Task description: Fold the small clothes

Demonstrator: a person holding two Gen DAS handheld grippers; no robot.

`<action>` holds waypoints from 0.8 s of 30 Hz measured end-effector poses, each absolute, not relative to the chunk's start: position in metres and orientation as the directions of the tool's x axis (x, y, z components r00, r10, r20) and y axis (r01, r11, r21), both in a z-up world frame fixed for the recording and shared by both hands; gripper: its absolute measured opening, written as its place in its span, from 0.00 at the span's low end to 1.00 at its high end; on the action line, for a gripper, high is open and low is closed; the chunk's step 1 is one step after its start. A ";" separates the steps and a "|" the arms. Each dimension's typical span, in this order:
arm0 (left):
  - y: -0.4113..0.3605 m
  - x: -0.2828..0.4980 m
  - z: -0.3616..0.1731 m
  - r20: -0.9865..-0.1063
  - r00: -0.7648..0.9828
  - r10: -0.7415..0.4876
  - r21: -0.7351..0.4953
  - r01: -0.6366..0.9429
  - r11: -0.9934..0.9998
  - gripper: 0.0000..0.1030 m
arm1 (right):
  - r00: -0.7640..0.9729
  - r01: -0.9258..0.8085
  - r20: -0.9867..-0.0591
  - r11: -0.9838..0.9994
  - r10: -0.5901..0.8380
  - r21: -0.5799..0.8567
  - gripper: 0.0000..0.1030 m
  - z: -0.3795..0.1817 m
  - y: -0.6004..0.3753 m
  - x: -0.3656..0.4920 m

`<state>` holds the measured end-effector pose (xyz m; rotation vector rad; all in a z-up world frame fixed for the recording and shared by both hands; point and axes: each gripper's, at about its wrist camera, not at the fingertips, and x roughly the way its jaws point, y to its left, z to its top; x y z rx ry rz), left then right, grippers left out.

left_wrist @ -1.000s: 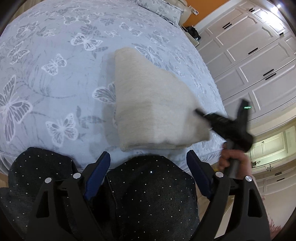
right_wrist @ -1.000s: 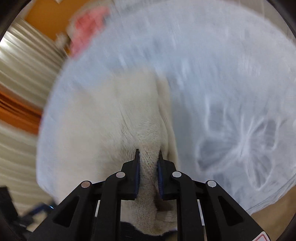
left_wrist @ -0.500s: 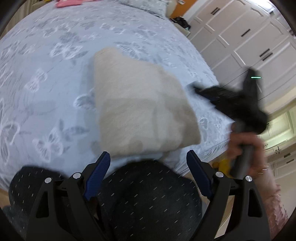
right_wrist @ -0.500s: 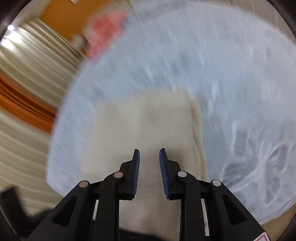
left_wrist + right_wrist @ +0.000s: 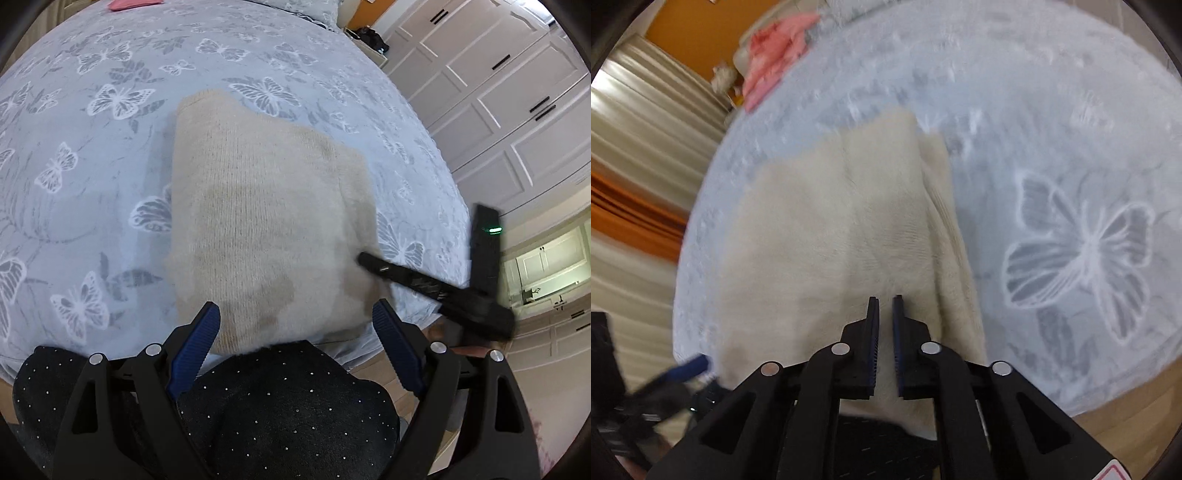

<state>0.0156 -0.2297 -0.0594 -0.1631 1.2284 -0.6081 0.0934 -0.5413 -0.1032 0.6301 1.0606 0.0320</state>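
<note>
While the folded beige knit lies on the bed, left tongs gape empty above it, right tongs nearly closed, empty.

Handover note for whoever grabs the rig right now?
Left gripper: open wide, empty, hovering at the near edge of the beige knit sweater.
Right gripper: fingers a narrow gap apart, nothing between them, just opening after letting the sweater go.
Sweater lies folded on the butterfly bedspread, near the bed's edge.
Pink garment sits at the far side of the bed.
Left: tidy the fold if needed; pink garment possibly next.
</note>
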 end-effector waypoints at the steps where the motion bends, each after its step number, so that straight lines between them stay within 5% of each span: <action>1: -0.229 0.015 -0.059 -0.835 0.204 -0.511 -0.426 0.348 0.835 0.80 | 0.527 0.255 -0.789 0.827 0.315 0.500 0.14 -0.093 -0.539 0.089; 4: -0.227 0.014 -0.059 -0.841 0.214 -0.497 -0.405 0.360 0.840 0.80 | 0.496 0.228 -0.807 0.848 0.321 0.478 0.14 -0.093 -0.530 0.079; 6: -0.227 0.014 -0.060 -0.845 0.217 -0.488 -0.394 0.364 0.844 0.80 | 0.400 0.247 -0.858 0.863 0.323 0.440 0.00 -0.128 -0.523 0.077; 10: -0.225 0.013 -0.061 -0.851 0.216 -0.478 -0.388 0.355 0.851 0.80 | 0.416 0.292 -0.838 0.821 0.353 0.491 0.05 -0.130 -0.528 0.063; 11: -0.223 0.014 -0.061 -0.849 0.216 -0.482 -0.393 0.352 0.850 0.80 | 0.437 0.291 -0.830 0.819 0.346 0.495 0.09 -0.122 -0.530 0.061; 13: -0.212 0.018 -0.060 -0.831 0.221 -0.510 -0.436 0.312 0.844 0.88 | 0.474 0.299 -0.819 0.816 0.322 0.494 0.34 -0.108 -0.537 0.059; 14: -0.205 0.022 -0.062 -0.818 0.226 -0.530 -0.469 0.273 0.840 0.90 | 0.489 0.303 -0.816 0.817 0.309 0.491 0.58 -0.105 -0.541 0.058; 15: -0.200 0.025 -0.063 -0.808 0.228 -0.543 -0.492 0.244 0.836 0.90 | 0.502 0.319 -0.822 0.826 0.269 0.465 0.67 -0.102 -0.548 0.058; 20: -0.170 0.063 -0.094 -0.790 0.209 -0.576 -0.587 0.011 0.809 0.91 | 0.475 0.380 -0.823 0.771 0.312 0.511 0.69 -0.127 -0.568 0.078; 24: -0.173 0.085 -0.115 -0.794 0.176 -0.581 -0.592 -0.015 0.805 0.91 | 0.433 0.395 -0.788 0.693 0.439 0.603 0.74 -0.161 -0.564 0.094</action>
